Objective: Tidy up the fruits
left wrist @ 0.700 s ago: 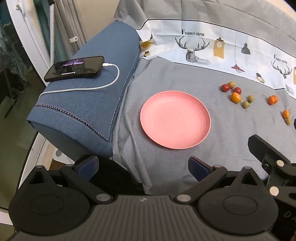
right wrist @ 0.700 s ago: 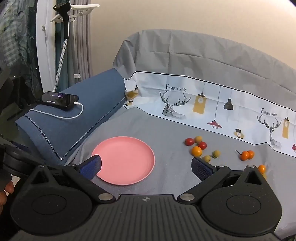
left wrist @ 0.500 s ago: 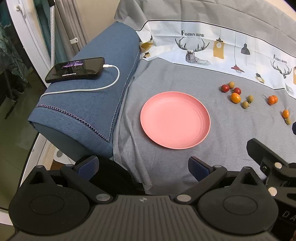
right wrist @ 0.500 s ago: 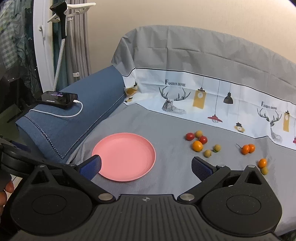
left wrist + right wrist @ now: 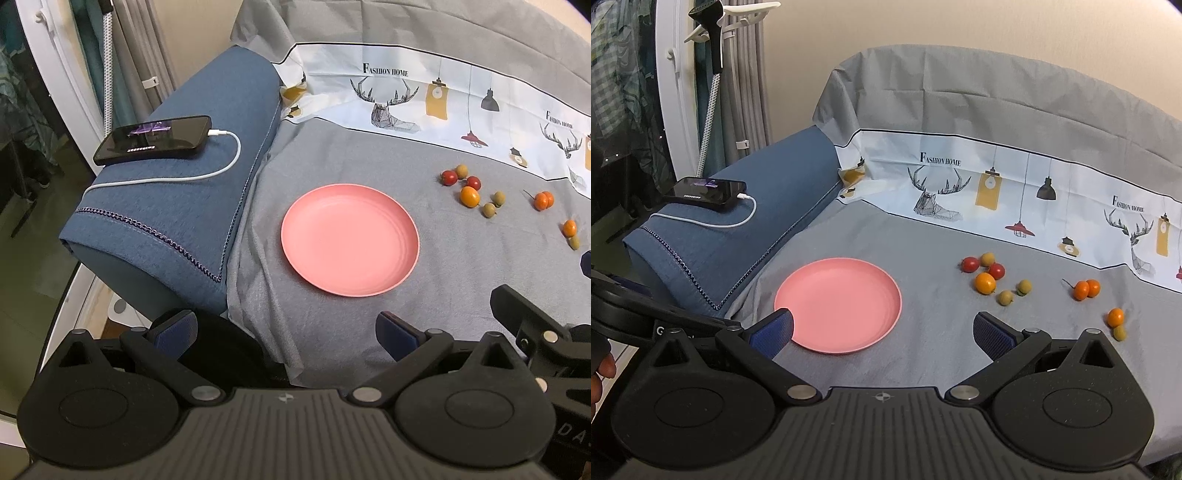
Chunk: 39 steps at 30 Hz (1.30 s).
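Note:
An empty pink plate [image 5: 349, 240] lies on the grey cloth; it also shows in the right wrist view [image 5: 838, 304]. Several small fruits lie loose to its right: red ones [image 5: 970, 264], orange ones [image 5: 984, 283], olive-green ones [image 5: 1005, 297], an orange pair [image 5: 1086, 289] and another orange one [image 5: 1115, 317]. The cluster also shows in the left wrist view [image 5: 470, 196]. My left gripper [image 5: 284, 328] is open and empty, near the cloth's front edge, short of the plate. My right gripper [image 5: 882, 330] is open and empty, above the plate's near right rim.
A blue cushion [image 5: 177, 206] at the left carries a phone [image 5: 153, 139] on a white charging cable [image 5: 184, 177]. A printed white cloth band [image 5: 1015, 192] runs along the back. The right gripper's body [image 5: 532, 332] shows at the left view's right edge.
The right gripper has moved forward and lower toward the cloth, so plate and fruits look closer. The left gripper has barely moved. Both stay open.

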Each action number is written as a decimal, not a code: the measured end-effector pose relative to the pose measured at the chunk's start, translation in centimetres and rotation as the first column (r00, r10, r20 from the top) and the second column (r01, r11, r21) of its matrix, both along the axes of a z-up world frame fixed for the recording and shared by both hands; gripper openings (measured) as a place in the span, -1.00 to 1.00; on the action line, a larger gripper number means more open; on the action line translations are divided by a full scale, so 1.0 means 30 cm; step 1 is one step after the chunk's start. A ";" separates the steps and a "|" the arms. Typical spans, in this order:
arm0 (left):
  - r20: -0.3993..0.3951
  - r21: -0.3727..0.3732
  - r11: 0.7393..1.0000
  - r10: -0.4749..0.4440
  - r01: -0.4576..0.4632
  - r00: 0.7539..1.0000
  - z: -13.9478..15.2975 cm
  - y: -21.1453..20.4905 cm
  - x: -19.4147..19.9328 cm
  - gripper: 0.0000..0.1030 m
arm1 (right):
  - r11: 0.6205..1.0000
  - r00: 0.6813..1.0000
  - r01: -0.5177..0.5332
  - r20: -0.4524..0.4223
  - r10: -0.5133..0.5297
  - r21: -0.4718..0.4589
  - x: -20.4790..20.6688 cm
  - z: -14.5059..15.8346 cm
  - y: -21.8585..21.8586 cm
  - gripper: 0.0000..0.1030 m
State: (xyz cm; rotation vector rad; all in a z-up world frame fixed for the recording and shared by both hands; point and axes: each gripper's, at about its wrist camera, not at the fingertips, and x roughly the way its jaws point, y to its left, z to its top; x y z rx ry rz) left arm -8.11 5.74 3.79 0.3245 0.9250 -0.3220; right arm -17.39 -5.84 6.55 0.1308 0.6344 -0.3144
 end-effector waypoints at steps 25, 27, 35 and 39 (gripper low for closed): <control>0.000 0.015 1.000 0.003 -0.003 1.000 -0.009 -0.005 0.002 0.99 | 0.998 0.995 0.011 0.100 -0.018 0.062 -0.003 -0.026 -0.009 0.99; -0.002 0.018 1.000 0.004 -0.004 1.000 -0.010 -0.010 0.002 0.99 | 0.998 0.996 0.012 0.090 -0.018 0.063 0.003 -0.027 -0.014 0.99; -0.011 0.036 0.999 0.005 -0.004 1.000 -0.023 -0.025 0.005 0.99 | 0.997 0.998 0.013 0.066 -0.018 0.077 0.013 -0.039 -0.026 0.99; -0.016 0.046 0.999 0.001 0.000 1.000 -0.031 -0.035 0.008 0.99 | 0.995 0.998 0.015 0.063 -0.021 0.094 0.017 -0.048 -0.041 0.99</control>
